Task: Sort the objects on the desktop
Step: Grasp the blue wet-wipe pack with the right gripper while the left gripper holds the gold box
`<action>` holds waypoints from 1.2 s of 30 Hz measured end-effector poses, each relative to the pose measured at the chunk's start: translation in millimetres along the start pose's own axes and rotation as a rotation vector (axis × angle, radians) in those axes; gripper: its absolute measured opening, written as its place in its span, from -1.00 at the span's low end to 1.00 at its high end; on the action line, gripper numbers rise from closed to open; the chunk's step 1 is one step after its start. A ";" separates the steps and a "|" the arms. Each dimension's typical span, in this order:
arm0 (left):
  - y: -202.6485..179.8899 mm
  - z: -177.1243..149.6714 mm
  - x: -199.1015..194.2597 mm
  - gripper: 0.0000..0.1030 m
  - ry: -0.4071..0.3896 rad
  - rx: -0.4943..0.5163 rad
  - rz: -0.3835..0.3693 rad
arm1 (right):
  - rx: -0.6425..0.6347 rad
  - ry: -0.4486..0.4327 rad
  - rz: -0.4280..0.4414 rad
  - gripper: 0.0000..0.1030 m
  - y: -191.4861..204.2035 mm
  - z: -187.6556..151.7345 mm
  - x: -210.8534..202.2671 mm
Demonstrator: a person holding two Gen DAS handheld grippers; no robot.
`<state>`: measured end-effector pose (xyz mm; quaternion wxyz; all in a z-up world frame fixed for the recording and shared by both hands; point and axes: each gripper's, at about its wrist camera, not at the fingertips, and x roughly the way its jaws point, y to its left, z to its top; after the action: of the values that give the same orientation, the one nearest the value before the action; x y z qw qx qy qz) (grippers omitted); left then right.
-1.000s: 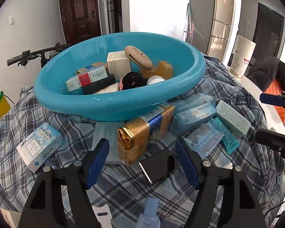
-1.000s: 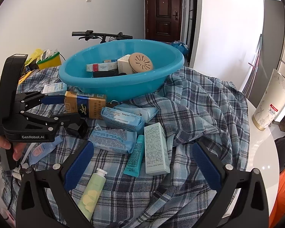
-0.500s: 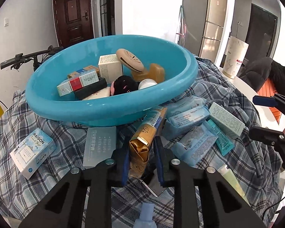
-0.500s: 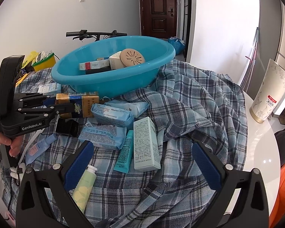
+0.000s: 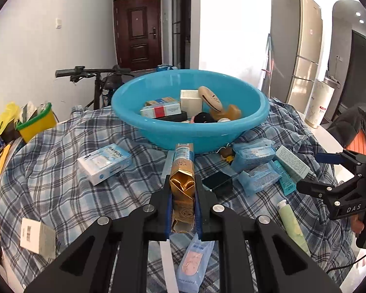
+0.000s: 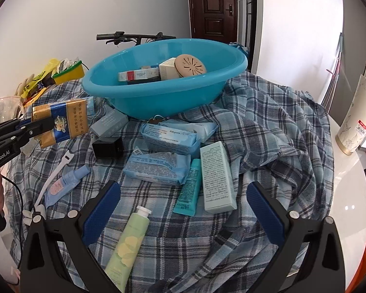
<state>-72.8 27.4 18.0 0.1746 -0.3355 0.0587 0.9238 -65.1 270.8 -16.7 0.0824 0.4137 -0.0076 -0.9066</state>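
With my left gripper [image 5: 183, 202] clamped on the gold-and-blue cigarette carton [image 5: 183, 175], its long axis points to twelve o'clock at the blue basin [image 5: 190, 124] just beyond, while my right gripper [image 6: 183, 210] hangs wide and empty over the plaid-covered surface [image 6: 268, 131].

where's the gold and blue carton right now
Clamped in the left tool, the gold and blue carton is lifted off the plaid cloth, left of the blue basin.

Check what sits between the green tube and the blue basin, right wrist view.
In the right wrist view, between the green tube and the blue basin lie the blue wipe packs stacked on the plaid cloth, with a teal tube at their right edge.
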 end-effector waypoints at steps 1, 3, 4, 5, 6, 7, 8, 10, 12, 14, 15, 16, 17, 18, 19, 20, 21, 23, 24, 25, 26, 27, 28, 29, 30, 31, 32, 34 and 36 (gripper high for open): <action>1.7 -3.5 -5.0 -0.69 -0.013 0.001 0.017 | 0.006 0.010 0.016 0.99 3.5 -0.6 1.4; 4.0 -9.4 -11.6 -0.69 -0.032 0.001 0.047 | 0.000 0.021 0.029 0.99 12.8 -2.0 3.4; 5.5 -11.8 -13.5 -0.69 -0.036 -0.004 0.052 | -0.010 0.020 0.018 0.99 18.1 -1.9 4.3; 7.0 -13.3 -14.2 -0.69 -0.034 -0.010 0.048 | -0.021 0.018 0.002 0.99 22.6 -1.3 5.7; 8.3 -14.4 -14.1 -0.69 -0.028 -0.014 0.042 | -0.033 0.013 -0.010 0.99 27.4 0.0 7.6; 9.2 -15.3 -13.6 -0.69 -0.024 -0.018 0.038 | -0.043 0.011 -0.015 0.99 31.0 1.5 9.8; 9.7 -16.1 -13.3 -0.69 -0.022 -0.019 0.040 | -0.050 0.013 -0.019 0.98 34.3 3.1 12.8; 10.8 -17.1 -12.6 -0.69 -0.021 -0.020 0.044 | -0.061 0.023 -0.025 0.95 39.2 7.4 21.4; 12.3 -18.3 -11.2 -0.69 -0.017 -0.024 0.039 | -0.065 0.036 -0.027 0.92 42.3 10.5 30.8; 13.8 -19.5 -10.4 -0.69 -0.016 -0.031 0.038 | -0.072 0.054 -0.033 0.91 44.2 13.1 41.6; 13.7 -19.9 -9.9 -0.69 -0.015 -0.033 0.034 | -0.070 0.061 -0.049 0.91 43.6 14.0 47.5; 14.2 -20.4 -10.0 -0.69 -0.015 -0.033 0.030 | -0.065 0.068 -0.058 0.91 42.4 14.5 52.7; 14.3 -20.4 -10.2 -0.69 -0.016 -0.032 0.029 | -0.058 0.078 -0.060 0.91 40.7 15.1 57.7; 14.3 -20.3 -10.2 -0.69 -0.016 -0.031 0.029 | -0.045 0.090 -0.059 0.91 37.8 15.2 62.8; 14.7 -20.3 -9.8 -0.69 -0.015 -0.030 0.029 | -0.027 0.101 -0.055 0.91 34.6 15.5 67.2; 14.5 -20.2 -9.8 -0.69 -0.015 -0.032 0.029 | -0.013 0.105 -0.054 0.91 32.0 15.9 70.0; 14.7 -20.2 -9.6 -0.69 -0.015 -0.034 0.028 | -0.009 0.104 -0.061 0.91 31.2 16.4 71.9; 15.2 -20.5 -8.5 -0.69 -0.012 -0.037 0.028 | -0.020 0.105 -0.065 0.91 33.2 18.5 74.2; 15.3 -20.2 -7.8 -0.69 -0.010 -0.039 0.029 | -0.022 0.110 -0.063 0.91 34.1 19.6 75.7; 15.6 -20.0 -7.1 -0.69 -0.008 -0.040 0.029 | -0.022 0.113 -0.063 0.91 34.9 20.5 77.2; 15.3 -20.0 -6.8 -0.69 -0.007 -0.042 0.027 | -0.027 0.115 -0.070 0.91 36.0 21.3 79.0; 14.6 -20.2 -6.9 -0.69 -0.007 -0.041 0.026 | -0.035 0.117 -0.080 0.91 37.1 21.7 80.6; 13.9 -20.3 -7.2 -0.69 -0.008 -0.041 0.026 | -0.041 0.119 -0.090 0.91 38.4 22.0 82.1; 13.8 -20.2 -6.9 -0.69 -0.008 -0.041 0.025 | -0.046 0.121 -0.096 0.91 39.7 22.5 83.6; 13.7 -20.2 -6.8 -0.69 -0.008 -0.041 0.025 | -0.050 0.124 -0.099 0.91 41.4 23.2 85.4; 13.6 -20.2 -6.7 -0.69 -0.007 -0.041 0.026 | -0.055 0.128 -0.099 0.91 42.5 23.1 86.4; 13.6 -20.3 -6.6 -0.69 -0.007 -0.041 0.026 | -0.060 0.132 -0.098 0.91 43.6 23.0 87.2; 13.0 -20.7 -7.0 -0.69 -0.007 -0.044 0.028 | -0.069 0.126 -0.100 0.89 45.5 21.7 88.1; 12.6 -20.6 -7.2 -0.69 -0.007 -0.046 0.028 | -0.079 0.116 -0.121 0.48 46.5 19.8 87.7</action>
<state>-59.9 8.9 6.7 0.1539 -0.3355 0.0418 0.9284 -129.9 210.2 -65.5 0.0441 0.4616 0.0578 -0.8841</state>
